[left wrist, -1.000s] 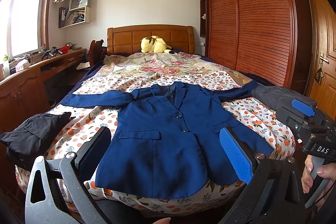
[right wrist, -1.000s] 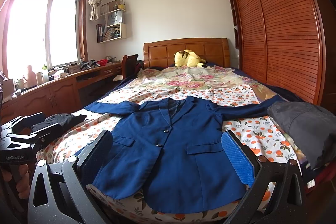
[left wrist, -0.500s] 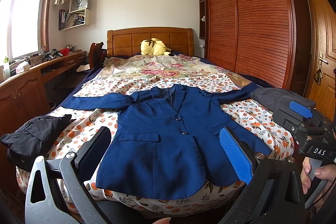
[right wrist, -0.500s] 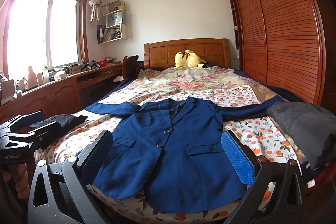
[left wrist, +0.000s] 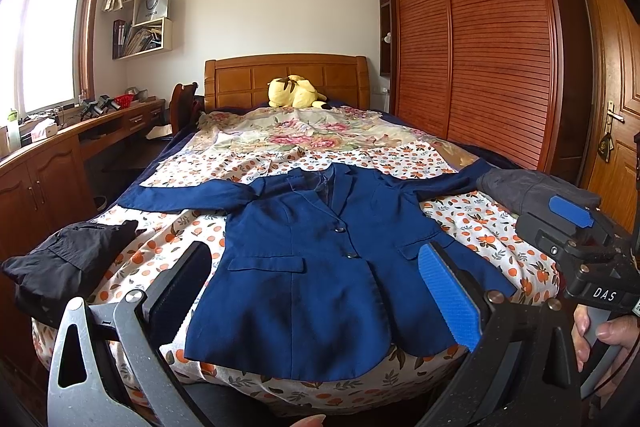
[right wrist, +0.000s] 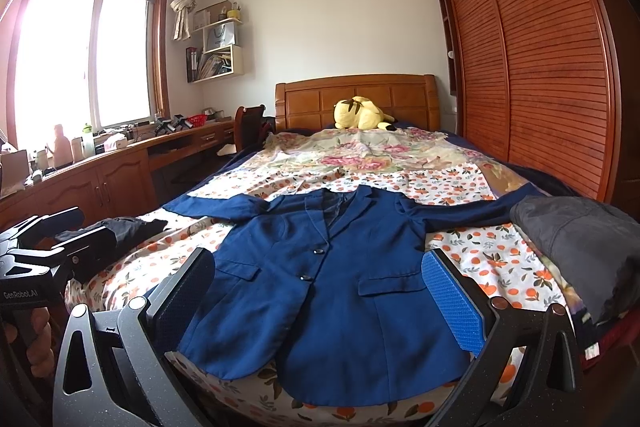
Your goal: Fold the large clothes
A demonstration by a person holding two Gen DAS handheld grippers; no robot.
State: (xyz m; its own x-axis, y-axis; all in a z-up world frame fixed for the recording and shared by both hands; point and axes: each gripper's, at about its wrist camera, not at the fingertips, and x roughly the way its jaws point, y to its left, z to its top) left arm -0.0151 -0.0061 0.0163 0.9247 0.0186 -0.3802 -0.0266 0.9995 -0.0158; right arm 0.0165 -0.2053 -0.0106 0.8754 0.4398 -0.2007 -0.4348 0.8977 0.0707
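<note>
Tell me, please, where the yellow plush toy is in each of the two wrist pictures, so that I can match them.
Left wrist view: the yellow plush toy lies a little left of centre in the upper half, at the far end of the bed.
Right wrist view: the toy lies a little right of centre, also at the far end.
Shared landmark: the wooden headboard directly behind it.

Matt woven blue cloth blazer [left wrist: 316, 267] on printed cotton bedspread [left wrist: 480, 223]; glossy varnished wood headboard [left wrist: 286, 77]; ribbed blue rubber pads [left wrist: 448, 301] on speckled grey plastic claw.
</note>
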